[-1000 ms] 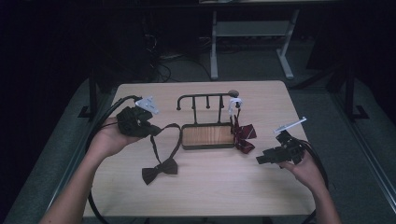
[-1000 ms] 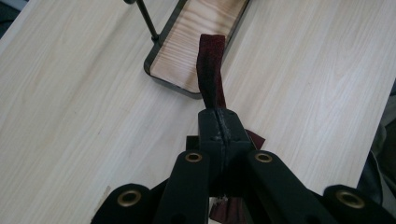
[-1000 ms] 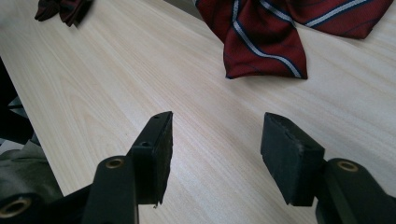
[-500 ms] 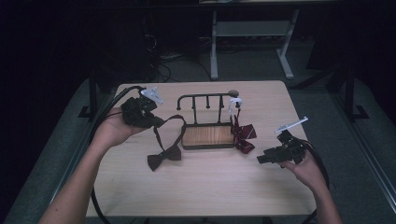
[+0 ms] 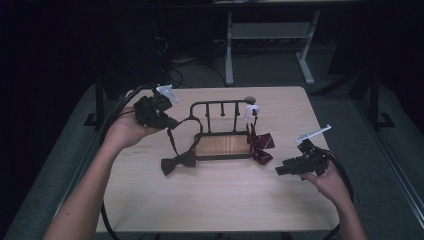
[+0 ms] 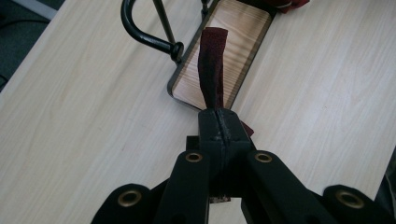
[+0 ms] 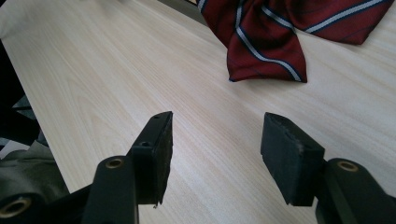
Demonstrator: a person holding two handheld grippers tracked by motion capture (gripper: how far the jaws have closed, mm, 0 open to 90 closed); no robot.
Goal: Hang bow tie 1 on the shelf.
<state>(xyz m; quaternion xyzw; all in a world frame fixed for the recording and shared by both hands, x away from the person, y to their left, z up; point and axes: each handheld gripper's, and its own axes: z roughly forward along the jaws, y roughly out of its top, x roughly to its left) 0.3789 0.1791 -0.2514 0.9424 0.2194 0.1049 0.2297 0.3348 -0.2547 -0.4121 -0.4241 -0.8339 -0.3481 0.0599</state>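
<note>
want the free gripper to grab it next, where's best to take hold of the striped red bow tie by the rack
Probably the striped bow tie by the pointed wing nearest the open right gripper, coming in low along the table: that wing lies flat with its edge free, away from the rack.

Both matte black two-jaw grippers point(image 5: 172, 122) point(image 5: 278, 170) carry brass-ringed screw holes, black cables and pale three-cornered top plates; forearms are bare.

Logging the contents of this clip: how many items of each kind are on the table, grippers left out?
Bow ties: 2, a dark brown one with its strap clamped in the left gripper, and a striped dark red one beside the rack.
Black metal racks with a wooden base: 1.
Total: 3.
</note>
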